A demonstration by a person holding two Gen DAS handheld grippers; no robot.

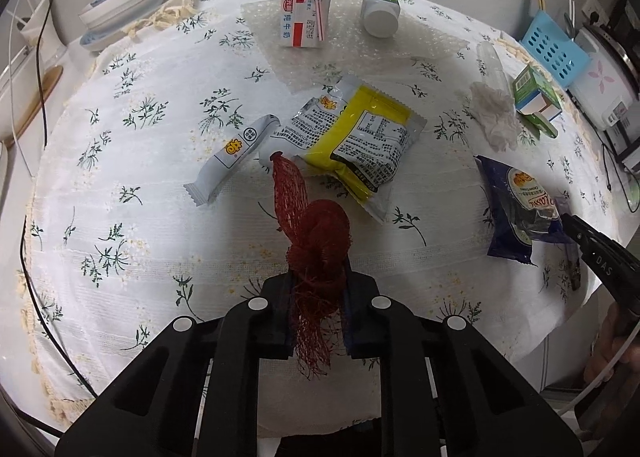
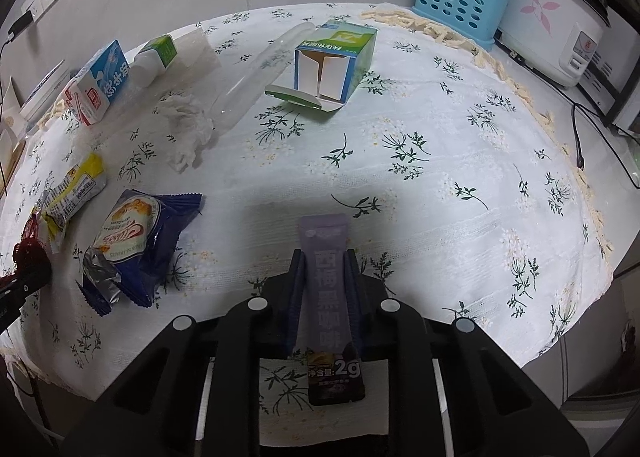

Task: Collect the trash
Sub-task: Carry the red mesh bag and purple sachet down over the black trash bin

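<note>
Meanwhile the left gripper (image 1: 318, 277) is clamped on a knotted red mesh net bag (image 1: 316, 233), the right gripper (image 2: 324, 261) on a slim purple sachet (image 2: 326, 273), both above the floral tablecloth (image 2: 440, 177). Ahead lie a yellow snack wrapper (image 1: 360, 133), dark blue biscuit packet (image 2: 140, 241), crumpled white tissue (image 2: 184, 125) and open green carton (image 2: 336, 61).
</note>
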